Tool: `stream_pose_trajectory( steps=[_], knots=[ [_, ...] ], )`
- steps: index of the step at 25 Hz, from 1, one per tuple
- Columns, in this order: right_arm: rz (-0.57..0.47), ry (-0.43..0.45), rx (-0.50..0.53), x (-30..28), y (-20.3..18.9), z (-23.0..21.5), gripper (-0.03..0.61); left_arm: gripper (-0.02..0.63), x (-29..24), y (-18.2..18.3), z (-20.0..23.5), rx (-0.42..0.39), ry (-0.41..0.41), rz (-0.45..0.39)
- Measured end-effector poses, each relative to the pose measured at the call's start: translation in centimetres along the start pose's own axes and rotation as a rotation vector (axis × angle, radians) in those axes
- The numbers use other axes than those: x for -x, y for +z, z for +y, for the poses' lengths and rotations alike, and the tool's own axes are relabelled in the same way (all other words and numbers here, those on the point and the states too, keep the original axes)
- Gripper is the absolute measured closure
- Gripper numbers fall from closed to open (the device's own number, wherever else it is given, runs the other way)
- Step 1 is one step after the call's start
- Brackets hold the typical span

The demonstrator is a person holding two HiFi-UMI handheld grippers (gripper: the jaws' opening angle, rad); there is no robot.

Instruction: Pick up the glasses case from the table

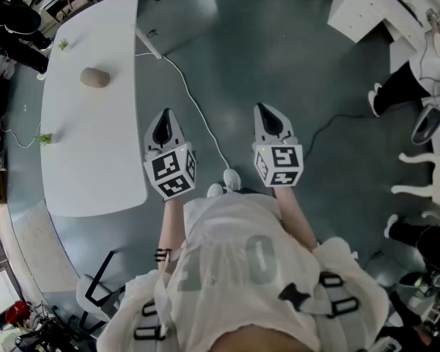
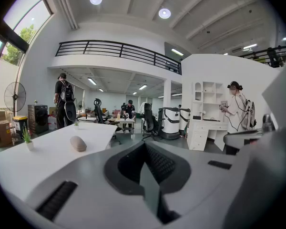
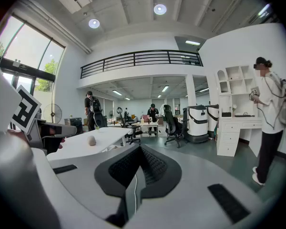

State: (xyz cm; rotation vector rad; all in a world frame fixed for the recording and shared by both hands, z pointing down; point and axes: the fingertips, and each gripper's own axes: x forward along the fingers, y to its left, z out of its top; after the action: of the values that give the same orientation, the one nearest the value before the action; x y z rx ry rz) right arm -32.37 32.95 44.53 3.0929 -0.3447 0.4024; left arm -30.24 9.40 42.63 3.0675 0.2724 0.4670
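The left tool (image 1: 164, 117) is pinched fully together and holds nothing. It hangs over the grey floor (image 1: 279, 57), just beside the edge of the white worktop (image 1: 88, 160). The right tool (image 1: 267, 111) is level with it, jaws drawn to a hairline slit and likewise empty. A white cable (image 1: 196, 108) runs along the floor between them. The tan glasses case (image 1: 94, 78) lies toward the worktop's far end, well apart from both tools.

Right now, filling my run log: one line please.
case: on table | left tongs: shut, empty | right tongs: shut, empty
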Motion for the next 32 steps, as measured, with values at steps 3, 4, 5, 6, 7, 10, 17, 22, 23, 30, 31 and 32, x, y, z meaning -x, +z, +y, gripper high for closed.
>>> stream_pose_trajectory(
  steps=[3,4,5,6,7,10,17,22,23,30,31,32],
  knots=[
    [-0.002,0.011,-0.003,-0.4,0.8,0.6,0.577,0.611,-0.4,0.0,-0.1,-0.002,-0.003,0.001],
    [-0.001,0.015,-0.006,-0.5,0.9,0.7,0.577,0.611,-0.5,0.0,-0.1,-0.002,-0.003,0.001],
    [0.001,0.017,-0.011,-0.5,0.9,0.7,0.577,0.611,-0.6,0.0,-0.2,-0.002,-0.002,0.003],
    [0.005,0.017,-0.013,-0.6,0.8,0.6,0.577,0.611,-0.7,-0.1,-0.2,-0.001,-0.002,0.006],
    [0.009,0.012,-0.013,-0.6,0.6,0.4,0.577,0.611,-0.8,-0.2,-0.3,-0.001,-0.002,0.010],
    [0.004,0.007,-0.047,-0.8,0.6,-0.3,0.577,0.611,-1.1,-0.3,-0.5,0.001,0.000,0.020],
    [0.027,0.027,-0.088,-2.6,-0.3,-2.0,0.577,0.611,-2.7,-0.2,-1.3,-0.004,0.011,0.024],
    [0.043,0.062,-0.114,-4.2,-0.8,-3.6,0.577,0.611,-4.2,0.4,-2.5,-0.010,0.030,0.005],
    [0.045,0.068,-0.122,-4.7,-1.0,-3.9,0.577,0.611,-4.5,0.6,-2.9,-0.012,0.032,0.000],
    [0.045,0.108,-0.147,-7.3,-1.1,-4.7,0.577,0.611,-6.9,0.8,-4.6,-0.035,0.020,-0.006],
    [0.043,0.106,-0.152,-7.7,-1.0,-4.9,0.577,0.611,-7.5,1.0,-4.6,-0.040,0.015,-0.007],
    [0.040,0.103,-0.157,-8.2,-0.9,-5.0,0.577,0.611,-8.1,1.2,-4.6,-0.046,0.010,-0.009]
  ],
)
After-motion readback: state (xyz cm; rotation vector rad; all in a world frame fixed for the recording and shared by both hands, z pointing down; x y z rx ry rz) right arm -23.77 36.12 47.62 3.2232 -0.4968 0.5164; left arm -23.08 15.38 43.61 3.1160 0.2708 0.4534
